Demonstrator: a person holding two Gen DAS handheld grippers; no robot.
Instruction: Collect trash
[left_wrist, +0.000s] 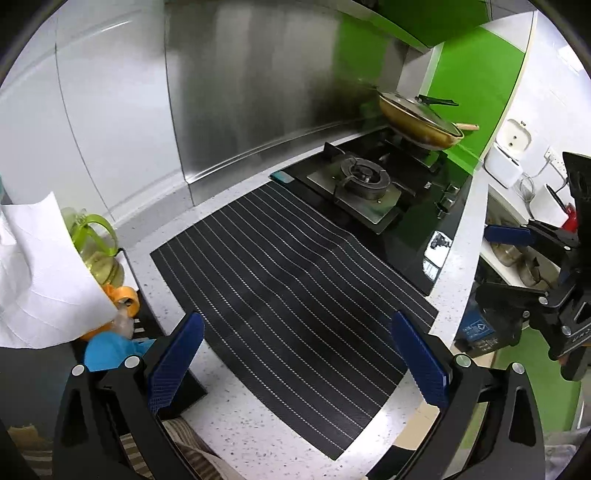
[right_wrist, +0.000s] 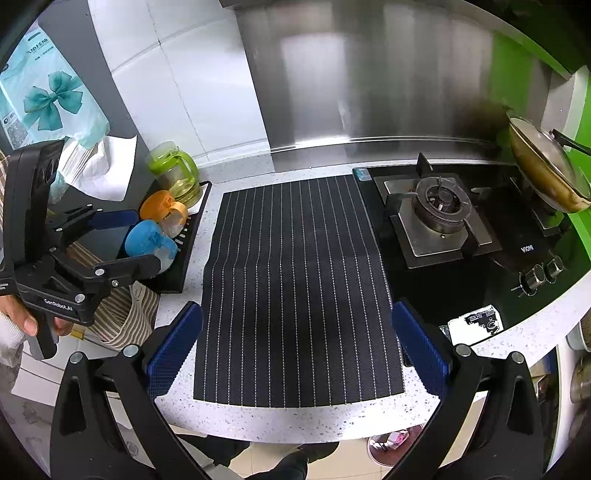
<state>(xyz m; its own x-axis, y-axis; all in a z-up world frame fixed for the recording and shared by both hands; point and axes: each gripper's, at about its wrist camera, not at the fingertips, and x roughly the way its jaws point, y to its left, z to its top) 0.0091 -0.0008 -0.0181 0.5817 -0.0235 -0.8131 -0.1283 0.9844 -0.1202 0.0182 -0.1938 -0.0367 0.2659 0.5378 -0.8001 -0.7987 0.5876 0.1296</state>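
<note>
A black striped mat lies on the white speckled counter and nothing lies on it; it also shows in the right wrist view. No loose trash shows on the counter. My left gripper is open and empty above the mat's near edge; it also shows at the left of the right wrist view, in front of the cups. My right gripper is open and empty over the mat's front edge; it also shows at the right of the left wrist view.
A black tray at the left holds a green pitcher, an orange cup and a blue cup. White paper hangs above them. A gas stove with a lidded pan stands at the right. A bin sits on the floor.
</note>
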